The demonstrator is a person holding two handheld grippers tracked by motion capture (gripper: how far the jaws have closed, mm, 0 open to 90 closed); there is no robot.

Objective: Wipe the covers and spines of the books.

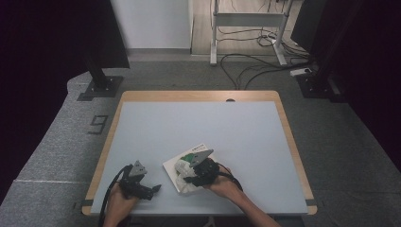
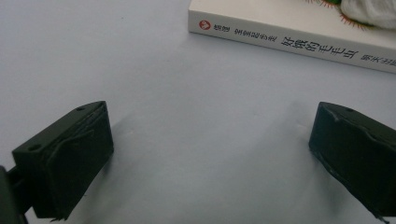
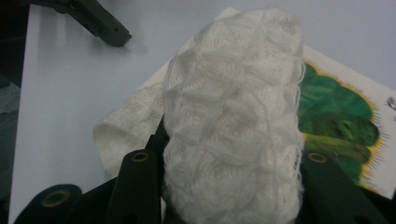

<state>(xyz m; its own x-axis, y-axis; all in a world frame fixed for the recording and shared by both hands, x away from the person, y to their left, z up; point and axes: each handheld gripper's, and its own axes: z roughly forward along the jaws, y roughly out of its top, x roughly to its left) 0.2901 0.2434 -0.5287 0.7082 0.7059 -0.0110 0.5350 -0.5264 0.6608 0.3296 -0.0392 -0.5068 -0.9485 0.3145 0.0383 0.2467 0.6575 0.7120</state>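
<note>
The right hand-held gripper (image 3: pixel 229 186) squeezes a soft white cloth (image 3: pixel 233 126) between its two jaws. The cloth sits over a white book (image 1: pixel 187 165) on the tabletop (image 1: pixel 198 127). The left hand-held gripper (image 2: pixel 210 154) has its jaws wide apart with nothing in them, near the book. Its view shows writing on the book's spine (image 2: pixel 289 44). The right gripper view shows the book's green picture (image 3: pixel 336 116).
</note>
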